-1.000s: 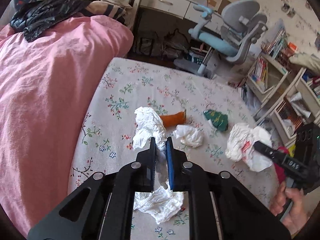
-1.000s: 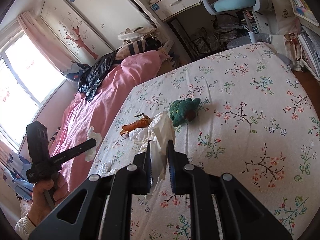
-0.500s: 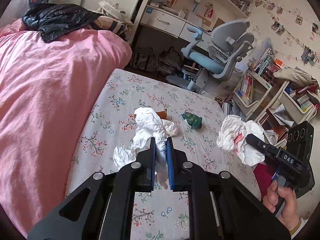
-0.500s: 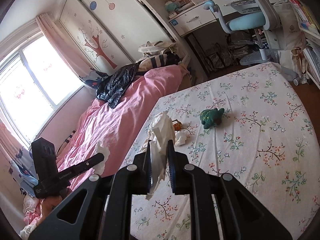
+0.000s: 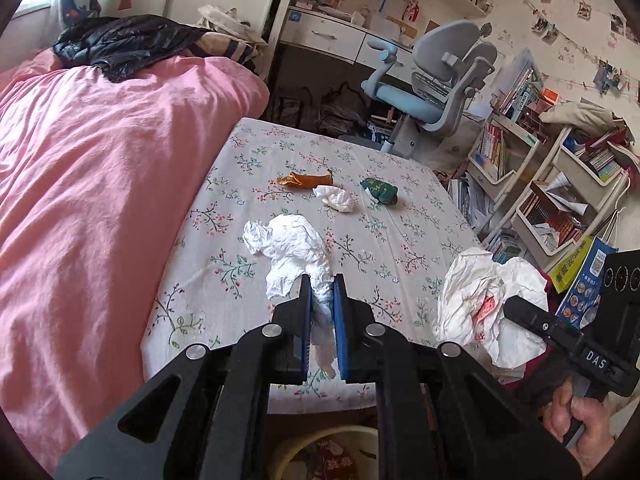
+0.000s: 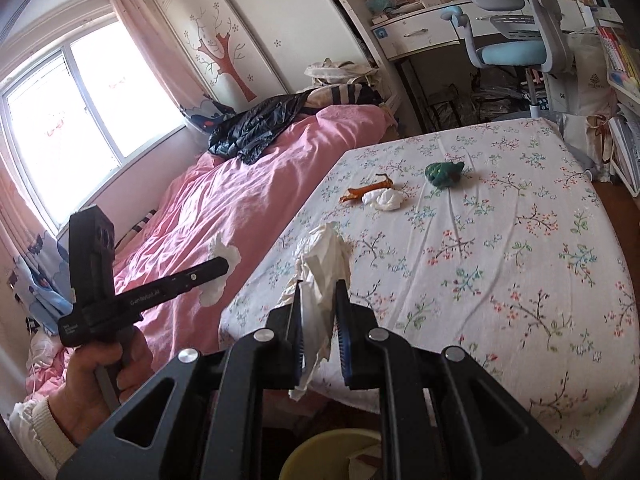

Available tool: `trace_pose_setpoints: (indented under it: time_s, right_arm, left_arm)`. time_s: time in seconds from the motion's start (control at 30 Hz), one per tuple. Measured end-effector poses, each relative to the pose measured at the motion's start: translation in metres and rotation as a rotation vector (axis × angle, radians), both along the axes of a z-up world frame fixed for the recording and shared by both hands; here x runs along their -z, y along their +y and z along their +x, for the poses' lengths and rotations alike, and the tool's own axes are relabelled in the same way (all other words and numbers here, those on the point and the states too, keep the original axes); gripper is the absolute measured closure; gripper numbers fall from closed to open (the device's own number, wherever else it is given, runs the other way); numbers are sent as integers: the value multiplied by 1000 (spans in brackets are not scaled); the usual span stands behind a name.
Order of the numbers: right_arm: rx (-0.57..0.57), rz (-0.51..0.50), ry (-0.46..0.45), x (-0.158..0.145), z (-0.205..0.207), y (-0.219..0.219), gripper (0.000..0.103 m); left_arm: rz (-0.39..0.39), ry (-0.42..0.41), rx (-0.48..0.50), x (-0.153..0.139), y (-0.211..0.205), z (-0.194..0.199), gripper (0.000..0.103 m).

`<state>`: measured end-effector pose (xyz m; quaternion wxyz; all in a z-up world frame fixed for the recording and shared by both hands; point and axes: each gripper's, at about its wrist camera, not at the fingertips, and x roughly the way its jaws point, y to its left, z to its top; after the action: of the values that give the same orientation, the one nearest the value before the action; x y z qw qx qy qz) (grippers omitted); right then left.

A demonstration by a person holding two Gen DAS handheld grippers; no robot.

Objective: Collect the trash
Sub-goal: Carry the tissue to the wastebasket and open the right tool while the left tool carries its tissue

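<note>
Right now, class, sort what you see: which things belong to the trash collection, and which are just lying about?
Belongs to the job:
- crumpled tissue in the left hand-held gripper
- tissue wad in the right hand-held gripper
- small tissue ball
- orange wrapper
- green wrapper
- yellow bin

Just lying about:
- pink duvet
- black jacket
- desk chair

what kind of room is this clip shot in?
Most likely a child's bedroom: a bed with a floral sheet and pink duvet, a desk chair at a desk, and bookshelves crammed with books.
</note>
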<state>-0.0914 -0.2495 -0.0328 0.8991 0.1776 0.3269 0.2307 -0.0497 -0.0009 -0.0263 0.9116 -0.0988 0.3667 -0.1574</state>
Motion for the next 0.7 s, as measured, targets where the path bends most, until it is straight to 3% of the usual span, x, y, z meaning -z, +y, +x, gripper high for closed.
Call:
trace_pose_setpoints:
  time_s: [0.43,0.63,0.67,0.7]
  right_arm:
    - [-110,-82,124,40,-79,42,87]
    - [-171,-164,315,84,-104,65,85]
    - [-176,-176,339,90,-106,67,84]
    - [-181,-187,364,95,-107,69,75]
  left_arm:
    - [12,-2,22,3,-5,-38,93]
    - [5,1,24,6,-6,-53,93]
    - [4,2,23,6,-7,-55,93]
    - [3,3,23,6,-7,-57,93]
